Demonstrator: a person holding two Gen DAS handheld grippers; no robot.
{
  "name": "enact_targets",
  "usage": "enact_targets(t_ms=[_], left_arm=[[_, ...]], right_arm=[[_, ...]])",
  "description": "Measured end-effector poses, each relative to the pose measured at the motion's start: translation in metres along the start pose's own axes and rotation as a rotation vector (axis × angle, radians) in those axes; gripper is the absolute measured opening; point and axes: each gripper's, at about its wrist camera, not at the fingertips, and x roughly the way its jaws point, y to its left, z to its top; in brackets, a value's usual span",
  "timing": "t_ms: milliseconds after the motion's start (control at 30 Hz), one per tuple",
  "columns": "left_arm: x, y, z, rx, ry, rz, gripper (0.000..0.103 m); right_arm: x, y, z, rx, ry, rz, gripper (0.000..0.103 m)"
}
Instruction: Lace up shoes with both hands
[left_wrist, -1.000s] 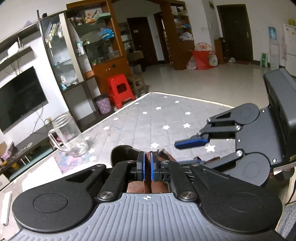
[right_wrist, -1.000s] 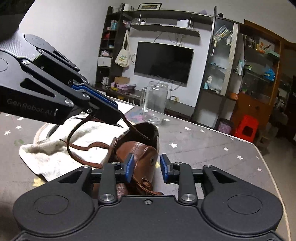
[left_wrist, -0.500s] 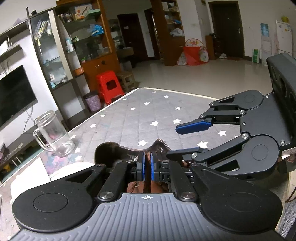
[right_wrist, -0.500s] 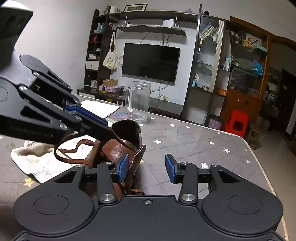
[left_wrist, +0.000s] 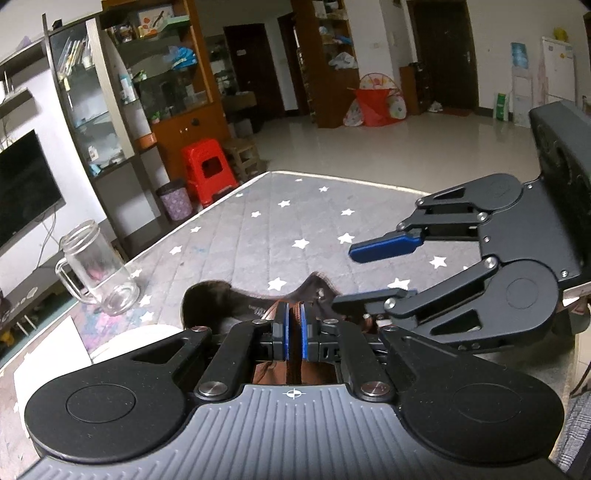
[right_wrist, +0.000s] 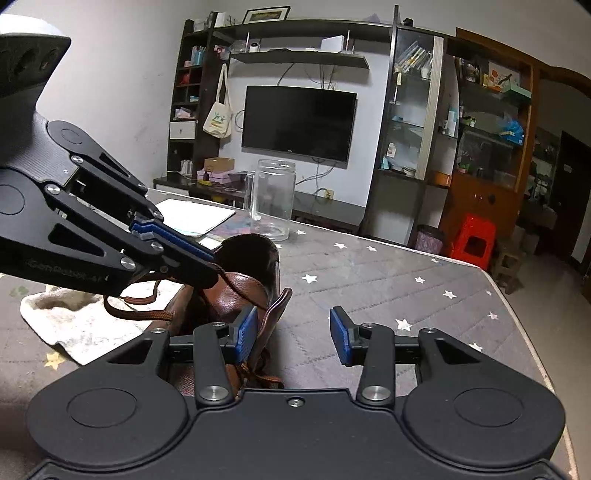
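The brown shoe sits on the starred counter, partly over a white cloth. The left gripper is clenched on the lace above the shoe; the right gripper is released, its fingers wide apart beside the shoe

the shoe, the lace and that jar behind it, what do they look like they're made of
Shoe: likely leather or a leather-look material, brown with a soft sheen and creases.
Lace: seemingly woven or braided cord, brown and matte, hanging limp.
Jar: clear glass by the look, see-through with bright reflections; hard plastic is possible.
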Motion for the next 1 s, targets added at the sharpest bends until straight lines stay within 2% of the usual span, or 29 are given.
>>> enact_targets(t_ms=[633,767,1000], left_arm=[[0.0,0.002,-0.001,-0.016,-0.006,-0.037,0.007],[0.0,0.001,-0.001,-0.024,-0.014,-0.044,0.007],[0.007,0.005,-0.003,-0.055,-0.006,-0.04,0.007]], right_arm=[[0.005,0.007,0.004,0.001,-0.004,0.012,0.046],[-0.006,-0.006,-0.002,-0.001,-0.005,0.013,0.046],[-0.007,-0.005,-0.002,-0.003,-0.007,0.015,0.046]])
